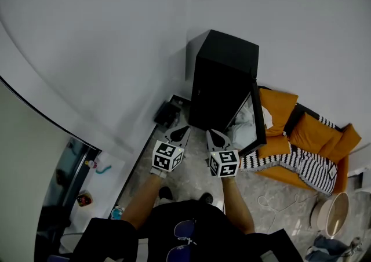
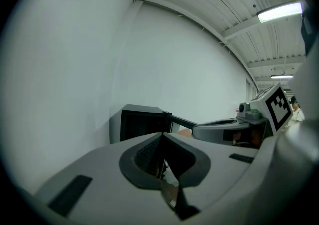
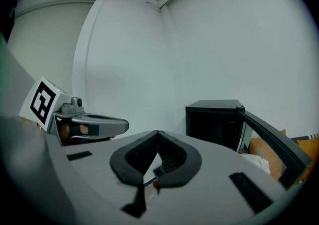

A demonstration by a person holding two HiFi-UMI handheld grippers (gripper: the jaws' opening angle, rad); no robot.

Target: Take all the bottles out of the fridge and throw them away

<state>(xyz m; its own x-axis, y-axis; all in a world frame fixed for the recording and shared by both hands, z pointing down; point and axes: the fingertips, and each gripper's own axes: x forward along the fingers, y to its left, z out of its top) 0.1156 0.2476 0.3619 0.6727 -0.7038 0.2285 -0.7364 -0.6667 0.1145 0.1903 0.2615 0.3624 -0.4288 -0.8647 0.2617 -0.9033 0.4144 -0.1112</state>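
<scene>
Beige tub (image 1: 333, 214) head view only; left gripper (image 1: 179, 134), right gripper (image 1: 217, 138) closed, empty.

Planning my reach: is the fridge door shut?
No, the door of the black fridge stands swung open on its right side in the head view.

Noted: orange cushions (image 1: 316, 133) lie against a black-and-white patterned cloth (image 1: 307, 165) near the white wall (image 1: 104, 52), a small black box (image 1: 167, 113) sits on the grey stone floor (image 1: 272, 188) at the wall's foot, and a strip lamp (image 2: 279, 12) is lit overhead.
</scene>
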